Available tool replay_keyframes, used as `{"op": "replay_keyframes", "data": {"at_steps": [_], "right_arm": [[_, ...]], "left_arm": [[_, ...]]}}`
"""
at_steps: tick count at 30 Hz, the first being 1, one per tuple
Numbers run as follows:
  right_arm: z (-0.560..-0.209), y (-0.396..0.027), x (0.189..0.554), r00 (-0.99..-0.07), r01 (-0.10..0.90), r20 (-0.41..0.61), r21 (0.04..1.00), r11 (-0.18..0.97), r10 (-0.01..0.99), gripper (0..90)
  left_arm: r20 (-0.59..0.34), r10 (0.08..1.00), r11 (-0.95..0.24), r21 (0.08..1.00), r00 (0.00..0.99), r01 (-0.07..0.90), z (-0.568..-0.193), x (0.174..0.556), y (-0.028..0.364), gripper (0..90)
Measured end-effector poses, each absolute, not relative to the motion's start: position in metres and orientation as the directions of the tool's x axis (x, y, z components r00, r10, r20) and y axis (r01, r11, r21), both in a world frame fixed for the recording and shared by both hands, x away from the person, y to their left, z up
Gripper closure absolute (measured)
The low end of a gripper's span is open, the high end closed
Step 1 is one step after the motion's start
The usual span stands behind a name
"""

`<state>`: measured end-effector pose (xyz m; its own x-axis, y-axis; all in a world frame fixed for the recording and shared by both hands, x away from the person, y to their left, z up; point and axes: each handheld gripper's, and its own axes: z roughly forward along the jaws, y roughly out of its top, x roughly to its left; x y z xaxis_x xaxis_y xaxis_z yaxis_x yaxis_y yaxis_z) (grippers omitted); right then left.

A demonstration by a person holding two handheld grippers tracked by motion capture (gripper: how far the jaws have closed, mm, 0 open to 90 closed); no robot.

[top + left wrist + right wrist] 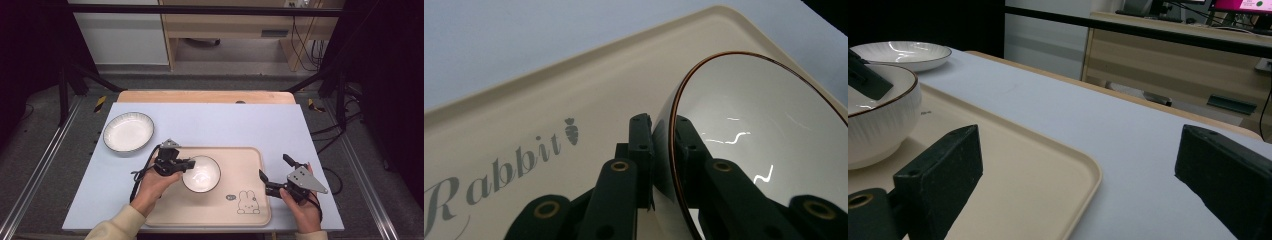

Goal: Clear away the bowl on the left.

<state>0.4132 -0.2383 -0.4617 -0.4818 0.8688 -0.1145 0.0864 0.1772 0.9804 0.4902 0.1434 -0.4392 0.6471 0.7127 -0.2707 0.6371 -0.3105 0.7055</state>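
The left gripper was clamped on the rim of the white brown-rimmed ceramic bowl, which rested on the beige rabbit-print tray. The bowl seemed gripped, not yet lifted; the right gripper waited wide open, empty, over the tray's right edge.

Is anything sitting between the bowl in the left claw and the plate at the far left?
Nothing visible: bare mat lies between the bowl, gripped at its rim by the left claw, and the plate.
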Motion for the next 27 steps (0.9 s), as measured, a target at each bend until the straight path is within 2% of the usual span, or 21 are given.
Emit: {"op": "replay_keyframes", "data": {"at_steps": [27], "right_arm": [[-0.4620, -0.2379, 0.4131, -0.486, 0.090, -0.114, 0.980, 0.179, 0.867, 5.3]], "left_arm": [[-0.285, 0.714, -0.307, 0.693, 0.639, 0.652, -0.4465, 0.4901, 0.1420, 81.1]]}}
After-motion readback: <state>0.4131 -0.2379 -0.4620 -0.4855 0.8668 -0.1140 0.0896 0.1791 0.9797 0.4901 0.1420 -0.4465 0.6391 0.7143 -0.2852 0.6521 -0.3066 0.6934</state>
